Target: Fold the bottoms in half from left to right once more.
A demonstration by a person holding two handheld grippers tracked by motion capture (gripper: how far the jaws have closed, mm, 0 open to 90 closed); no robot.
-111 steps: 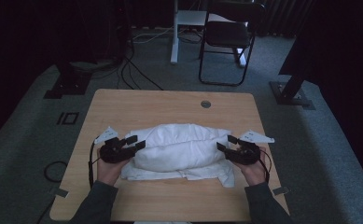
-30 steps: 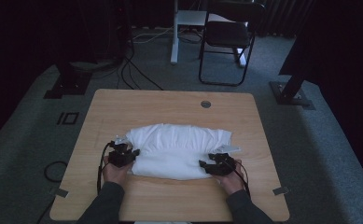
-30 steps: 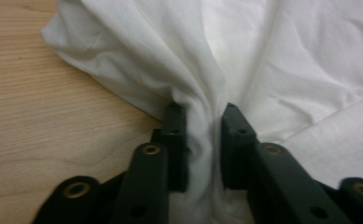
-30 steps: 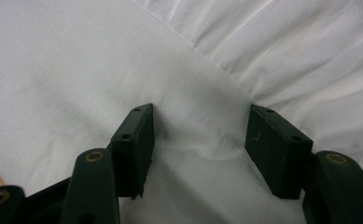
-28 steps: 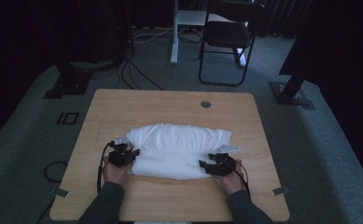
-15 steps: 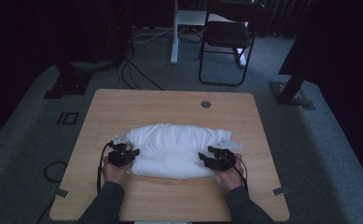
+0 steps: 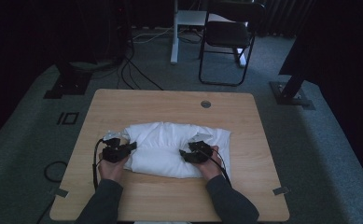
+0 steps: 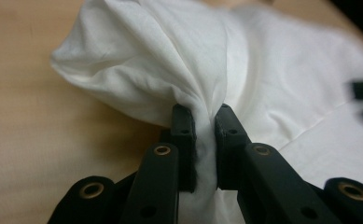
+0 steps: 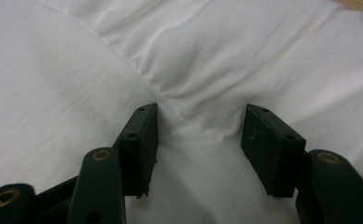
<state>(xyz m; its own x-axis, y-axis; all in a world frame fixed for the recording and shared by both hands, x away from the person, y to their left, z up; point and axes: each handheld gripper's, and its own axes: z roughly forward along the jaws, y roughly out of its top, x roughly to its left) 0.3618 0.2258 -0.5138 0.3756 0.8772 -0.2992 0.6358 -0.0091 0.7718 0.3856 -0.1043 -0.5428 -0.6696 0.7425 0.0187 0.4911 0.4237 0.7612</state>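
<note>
A white cloth [image 7: 167, 144] lies bunched in the middle of the wooden table [image 7: 170, 102]. At its left end my left gripper [image 7: 130, 146] is shut on a gathered fold; in the left gripper view the jaws [image 8: 206, 116] pinch the cloth [image 8: 146, 56], having just been closing on it. My right gripper [image 7: 184, 154] rests on top of the cloth's right half. In the right gripper view it [image 9: 198, 116] stands open, a low ridge of cloth [image 9: 216, 46] lying between the pads without being pressed.
A black folding chair [image 7: 226, 32] and a white desk leg [image 7: 174, 32] stand on the carpet beyond the table. Cables [image 7: 137, 70] run across the floor at the back left. A round cable hole [image 7: 205, 104] sits near the table's far edge.
My right gripper has slid left from the cloth's right edge onto its top. The left gripper has risen a little with the pinched fold. The cloth is narrower than at the start.
</note>
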